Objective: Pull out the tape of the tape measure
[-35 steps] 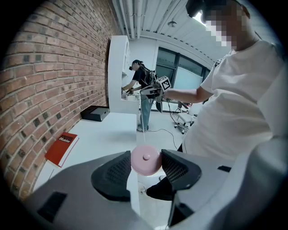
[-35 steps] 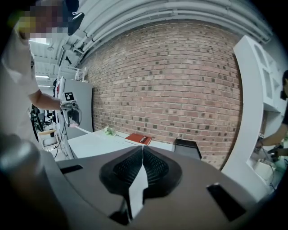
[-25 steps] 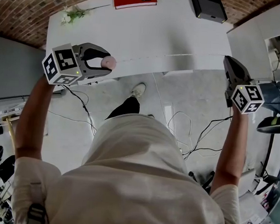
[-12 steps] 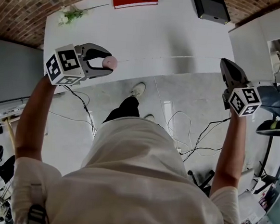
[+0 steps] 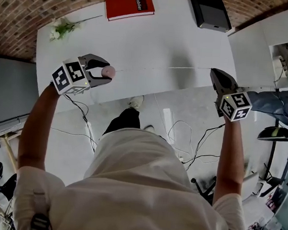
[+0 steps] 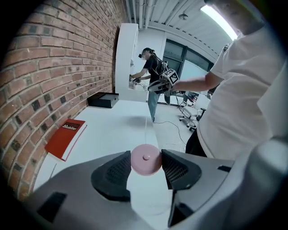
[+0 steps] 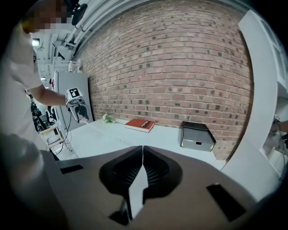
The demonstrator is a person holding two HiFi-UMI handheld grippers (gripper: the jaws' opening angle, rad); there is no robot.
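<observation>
A small round pink tape measure [image 6: 146,158] sits pinched between the pads of my left gripper [image 5: 105,73], over the left front of the white table [image 5: 140,37]. Its thin white tape [image 5: 162,68] runs out taut to the right, above the table's front edge. The tape's far end [image 7: 139,179] is clamped in my right gripper [image 5: 213,72], jaws together. From the left gripper view the tape [image 6: 146,126] leads away to the right gripper [image 6: 163,83]. From the right gripper view the left gripper [image 7: 78,110] shows far off.
A red book [image 5: 129,5] and a black box [image 5: 210,10] lie at the table's back edge by the brick wall. A sprig of white flowers [image 5: 61,28] lies at the back left. Cables trail on the floor [image 5: 182,130] under the front edge. A second person stands behind the right gripper.
Both grippers have come lower and closer to the table, the right one also moving inward. The tape stays stretched between them and both grips are unchanged.
</observation>
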